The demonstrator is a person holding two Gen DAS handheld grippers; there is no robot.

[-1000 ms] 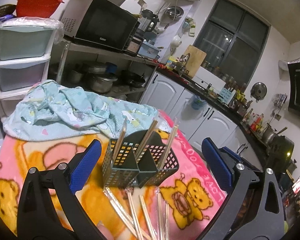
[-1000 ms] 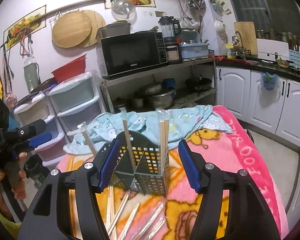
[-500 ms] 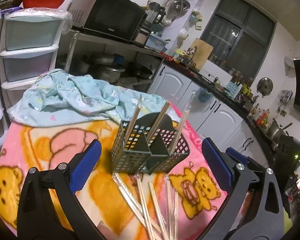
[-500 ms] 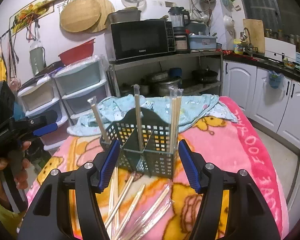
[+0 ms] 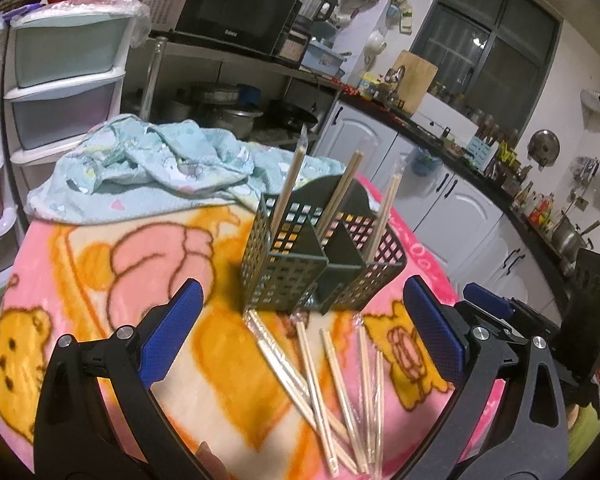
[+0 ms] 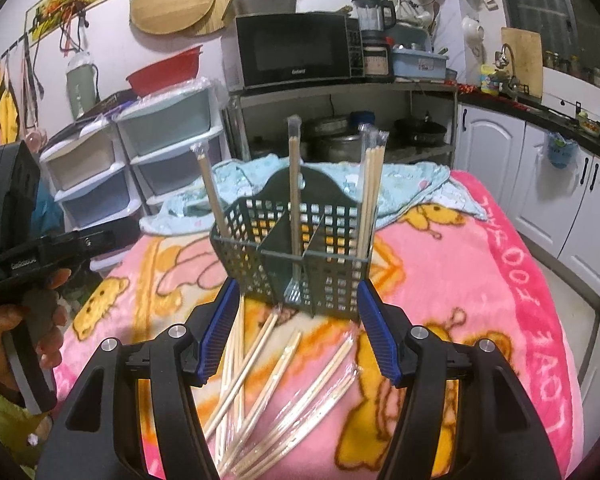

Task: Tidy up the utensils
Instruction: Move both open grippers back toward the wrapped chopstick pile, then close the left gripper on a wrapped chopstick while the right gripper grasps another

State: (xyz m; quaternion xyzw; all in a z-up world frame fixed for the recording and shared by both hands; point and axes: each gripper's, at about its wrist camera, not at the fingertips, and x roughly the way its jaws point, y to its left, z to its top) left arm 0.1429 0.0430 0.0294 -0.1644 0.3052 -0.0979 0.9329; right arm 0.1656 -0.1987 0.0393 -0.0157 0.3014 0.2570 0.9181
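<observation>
A dark green mesh utensil caddy (image 5: 296, 268) (image 6: 300, 260) with three compartments stands on a pink cartoon blanket (image 5: 100, 260) (image 6: 460, 280). Wrapped chopstick pairs stand upright in its compartments (image 6: 294, 200). Several more wrapped chopsticks lie loose on the blanket in front of it (image 5: 332, 372) (image 6: 284, 376). My left gripper (image 5: 300, 332) is open and empty, above the loose chopsticks. My right gripper (image 6: 298, 328) is open and empty, just in front of the caddy; it also shows at the right of the left wrist view (image 5: 488, 304).
A crumpled light-blue cloth (image 5: 148, 168) (image 6: 400, 184) lies on the blanket behind the caddy. Plastic drawer units (image 6: 168, 148) and a metal shelf with a microwave (image 6: 296, 50) and pots stand behind. White cabinets (image 6: 540, 184) line the right side.
Both grippers have risen and tilted down, so the loose chopsticks show more fully and the caddy sits lower in view. Both stay open and empty.
</observation>
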